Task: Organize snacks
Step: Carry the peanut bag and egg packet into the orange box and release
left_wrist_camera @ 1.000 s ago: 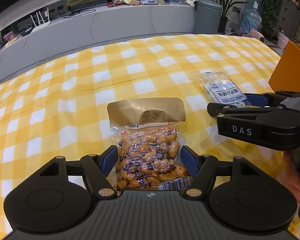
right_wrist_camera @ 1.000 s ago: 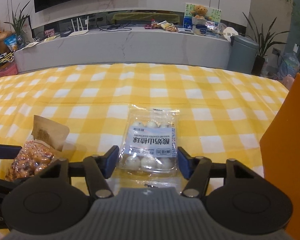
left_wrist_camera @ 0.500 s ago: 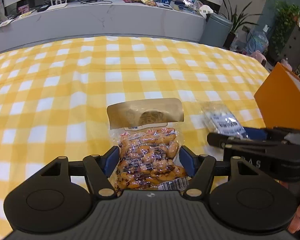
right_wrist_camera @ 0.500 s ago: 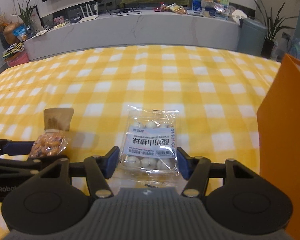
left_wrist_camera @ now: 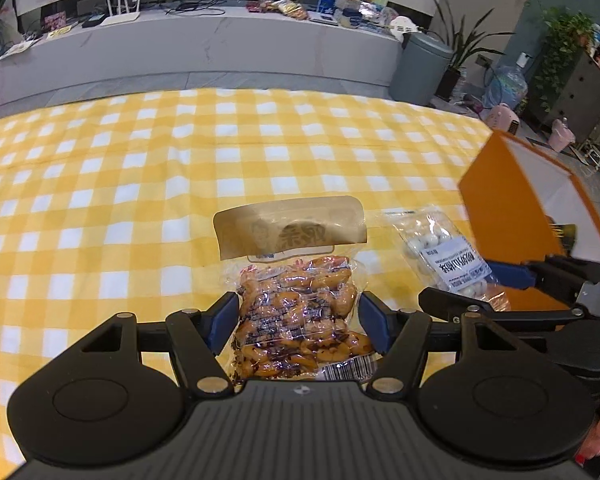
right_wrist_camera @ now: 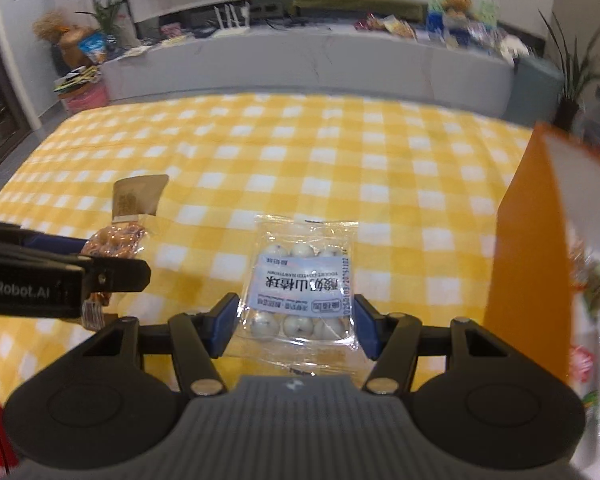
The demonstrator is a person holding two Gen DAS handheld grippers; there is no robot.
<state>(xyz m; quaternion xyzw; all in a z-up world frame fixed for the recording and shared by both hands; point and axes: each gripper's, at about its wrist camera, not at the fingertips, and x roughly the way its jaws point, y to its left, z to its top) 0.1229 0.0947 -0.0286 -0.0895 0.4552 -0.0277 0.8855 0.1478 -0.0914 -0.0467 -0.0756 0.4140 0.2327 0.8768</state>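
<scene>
I had a packet in each claw, both lifted off the yellow checked tablecloth [left_wrist_camera: 140, 184]. My left gripper [left_wrist_camera: 298, 326] was spread wide but clamped on the packet of glazed brown nuts [left_wrist_camera: 300, 316], its blue pads pressing the packet's 2 long edges, the kraft-paper header standing out past the fingertips. My right gripper [right_wrist_camera: 296, 326] stood about half open and pinched the clear packet of yogurt-coated hawthorn balls [right_wrist_camera: 300, 284] by its lower half, label facing up.

The orange storage box [right_wrist_camera: 528, 264] was my landmark. The hawthorn packet hung just to the left of its near wall; the nut packet sat further left again, well apart from the box, with the right claw between them.

The risks I saw: both grips were on slippery film, so a packet could slide out if I tilted or swung it. The 2 claws travelled close together, so they could knock each other. The box wall rose high, and a packet's edge could catch on the rim and fold or drop outside.
</scene>
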